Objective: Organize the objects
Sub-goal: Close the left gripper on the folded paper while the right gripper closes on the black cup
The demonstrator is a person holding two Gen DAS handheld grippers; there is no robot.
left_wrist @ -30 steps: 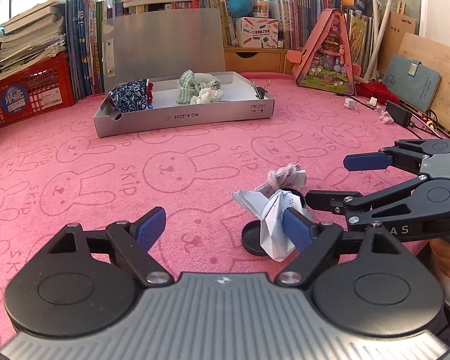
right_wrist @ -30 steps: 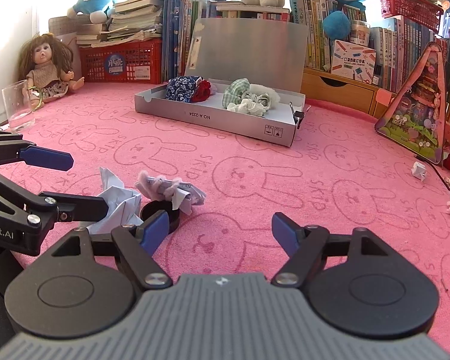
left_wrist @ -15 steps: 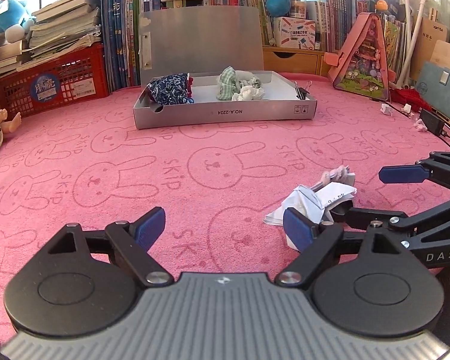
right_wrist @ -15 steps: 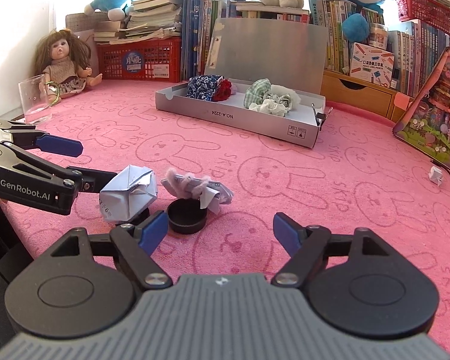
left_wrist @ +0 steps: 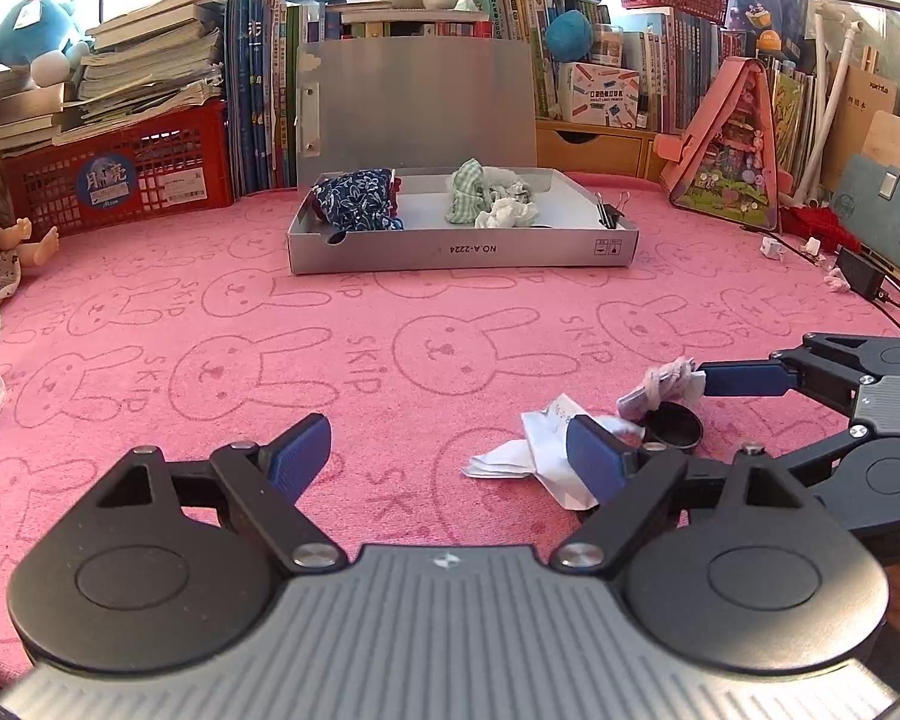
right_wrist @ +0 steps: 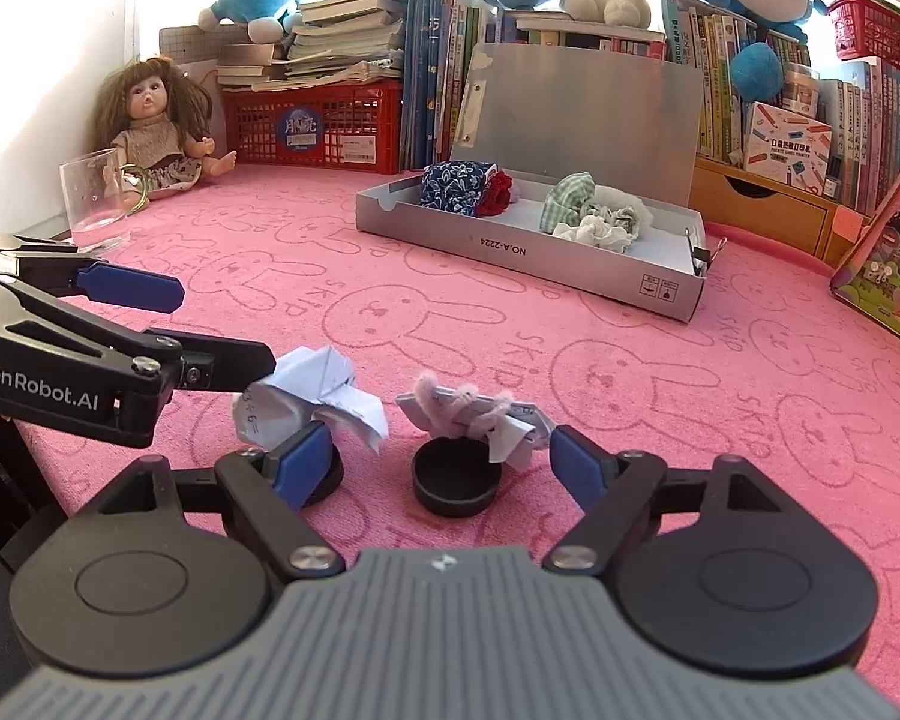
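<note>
Right gripper (right_wrist: 438,459) sits low centre in its own view, jaws spread wide and just been opening; a black cap (right_wrist: 456,477) lies on the mat between the fingertips, touched by neither pad. Pink pipe-cleaner bundle (right_wrist: 465,408) on a folded slip of paper rests on the far rim of that cap, leaning toward the right fingertip. Whether the pad touches the paper — cannot tell.

Left gripper (left_wrist: 444,450) also spread wide, nothing between its pads but bare pink mat (left_wrist: 390,324). Crumpled paper (left_wrist: 540,450) lies just beyond and partly behind its right fingertip, lower right of the left view. In the right view the same paper (right_wrist: 306,396) sits left of centre, by the lower finger of the left gripper (right_wrist: 216,330) coming in from the left edge; contact not clear. A second dark cap (right_wrist: 321,474) shows under the paper, half hidden by the right gripper's left fingertip.

In the left view the right gripper (left_wrist: 660,420) enters from the right edge, upper finger reaching to the pipe-cleaner bundle (left_wrist: 666,381), cap (left_wrist: 672,426) below it.

Grey box (left_wrist: 462,252) stands open at upper centre, lid upright behind it — holds a blue floral cloth (left_wrist: 357,204) at its left end, checked green and white cloths (left_wrist: 486,201) right of middle, a binder clip (left_wrist: 612,216) on its right wall. Well apart from the grippers.

Doll (right_wrist: 156,132) and glass mug (right_wrist: 93,201) at upper left of the right view. Books and plush toys along the back.
</note>
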